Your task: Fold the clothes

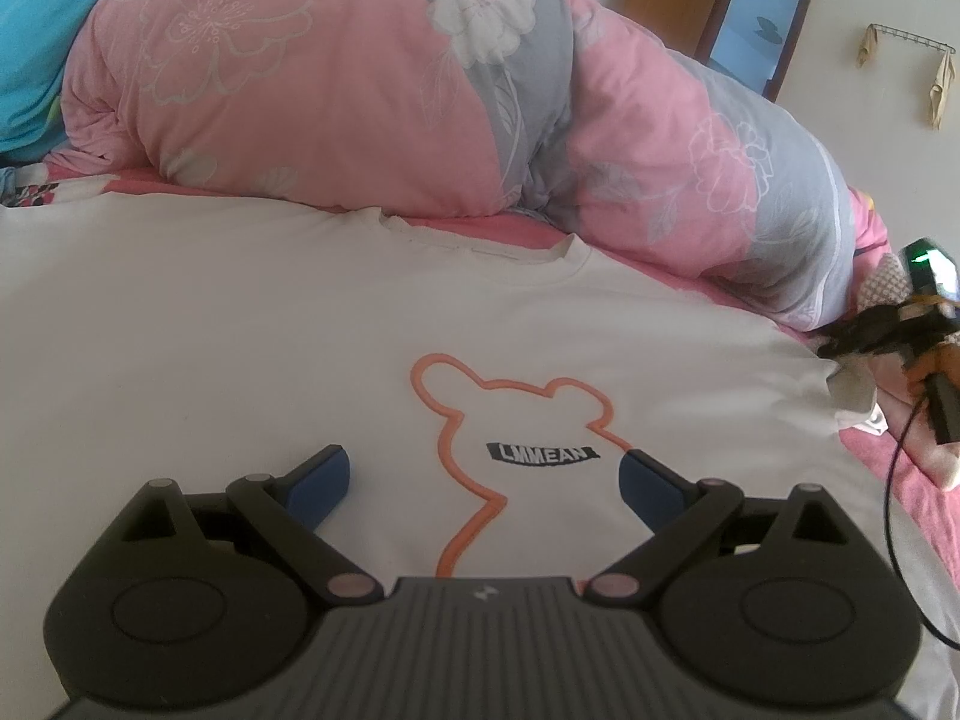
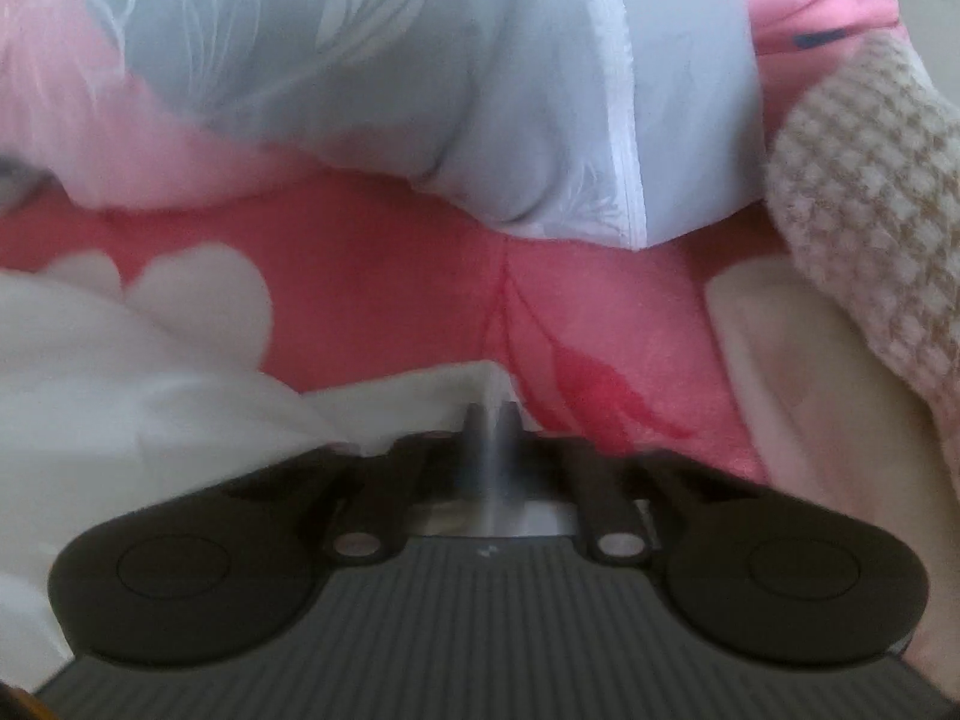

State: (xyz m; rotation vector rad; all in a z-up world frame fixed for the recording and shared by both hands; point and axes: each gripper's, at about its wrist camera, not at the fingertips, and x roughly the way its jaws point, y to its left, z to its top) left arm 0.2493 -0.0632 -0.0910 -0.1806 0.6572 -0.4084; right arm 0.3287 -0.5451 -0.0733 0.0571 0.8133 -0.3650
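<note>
Left claw (image 1: 483, 477) hovers spread wide and empty over the white T-shirt (image 1: 240, 330) lying flat on the pink bed (image 2: 390, 252), while right claw (image 2: 491, 414) is pinched closed on its sleeve edge (image 2: 420, 396).

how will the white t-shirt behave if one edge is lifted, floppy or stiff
Probably floppy: the white t-shirt lies flat and bunches where the right claw pinches its edge. Likely light, since that thin pinch gathers it. It may drag across the pink bedsheet rather than slide freely.
</note>
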